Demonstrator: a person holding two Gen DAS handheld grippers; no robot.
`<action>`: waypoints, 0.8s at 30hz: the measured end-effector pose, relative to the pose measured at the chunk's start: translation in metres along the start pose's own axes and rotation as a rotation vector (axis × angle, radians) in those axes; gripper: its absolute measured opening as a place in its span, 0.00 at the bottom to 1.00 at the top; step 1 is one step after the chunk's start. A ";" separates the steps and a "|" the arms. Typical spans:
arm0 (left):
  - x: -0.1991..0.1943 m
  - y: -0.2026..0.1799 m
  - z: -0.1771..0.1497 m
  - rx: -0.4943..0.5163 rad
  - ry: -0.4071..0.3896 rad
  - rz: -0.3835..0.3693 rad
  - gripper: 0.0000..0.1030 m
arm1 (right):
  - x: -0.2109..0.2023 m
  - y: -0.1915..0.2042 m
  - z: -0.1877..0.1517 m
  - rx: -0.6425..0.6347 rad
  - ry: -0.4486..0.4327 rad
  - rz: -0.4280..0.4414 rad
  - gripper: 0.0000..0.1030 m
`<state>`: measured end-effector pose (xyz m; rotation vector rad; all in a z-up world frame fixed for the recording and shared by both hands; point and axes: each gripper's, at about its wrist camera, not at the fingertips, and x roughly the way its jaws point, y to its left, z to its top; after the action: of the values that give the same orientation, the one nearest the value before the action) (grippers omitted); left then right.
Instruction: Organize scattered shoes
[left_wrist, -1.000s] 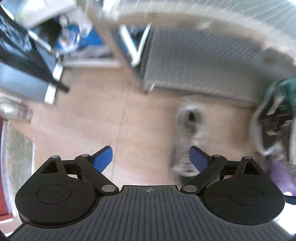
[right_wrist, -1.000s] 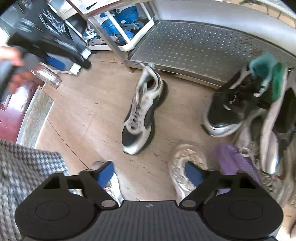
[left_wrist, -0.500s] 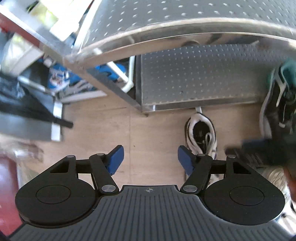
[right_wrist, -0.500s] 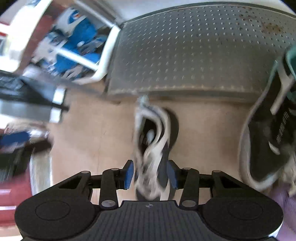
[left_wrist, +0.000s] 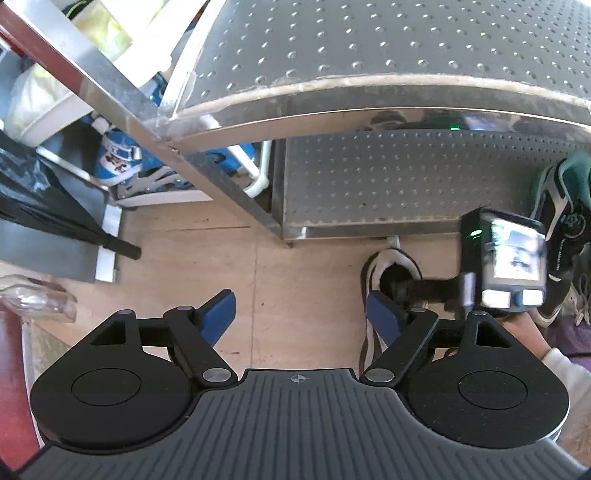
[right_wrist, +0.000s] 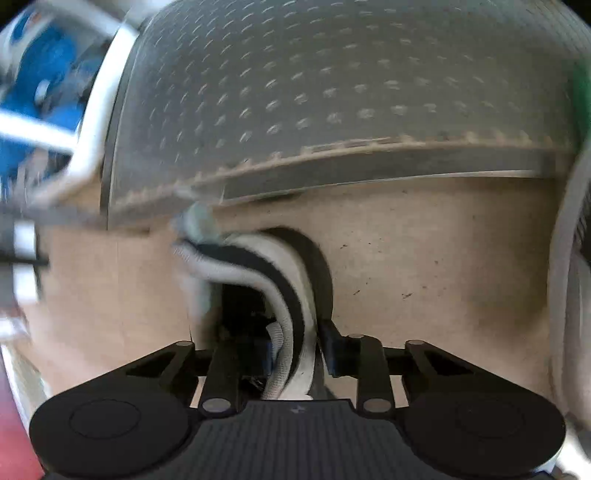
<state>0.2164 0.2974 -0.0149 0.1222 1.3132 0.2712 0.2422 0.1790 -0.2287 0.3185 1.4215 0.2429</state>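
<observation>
A white and black sneaker (left_wrist: 391, 258) stands on the tan floor just in front of the perforated metal bottom shelf (left_wrist: 369, 192). My right gripper (right_wrist: 300, 350) points down into it, jaws closing: one finger sits inside the opening, the other outside, and the padded collar (right_wrist: 284, 280) is pinched between them. Seen from the left wrist, the right gripper (left_wrist: 402, 286) reaches into the shoe from the right. My left gripper (left_wrist: 301, 302) hovers over bare floor left of the sneaker, jaws opening, nothing between them.
A green and black sneaker (left_wrist: 561, 206) lies at the right with other shoes. The upper shelf (left_wrist: 369, 55) overhangs the lower one. Blue skates (left_wrist: 118, 162) sit in a white rack at left, beside a black bag (left_wrist: 55, 214) and a plastic bottle (left_wrist: 33, 299).
My right gripper dropped onto the white and black sneaker and its jaws narrowed around the collar. The left gripper drifted closer to the rack, its jaws narrowing then widening slightly.
</observation>
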 end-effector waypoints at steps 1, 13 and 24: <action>0.001 0.001 0.001 -0.002 0.000 0.000 0.80 | -0.004 -0.004 -0.001 0.027 -0.037 0.004 0.23; -0.006 -0.025 0.004 0.080 -0.015 -0.028 0.82 | -0.065 -0.007 -0.026 -0.112 -0.015 0.017 0.76; -0.041 -0.111 -0.003 0.282 -0.090 -0.115 0.82 | -0.268 -0.140 -0.115 -0.265 0.000 -0.155 0.76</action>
<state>0.2180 0.1795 -0.0039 0.2931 1.2579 -0.0187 0.0882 -0.0373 -0.0443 -0.0091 1.3872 0.3007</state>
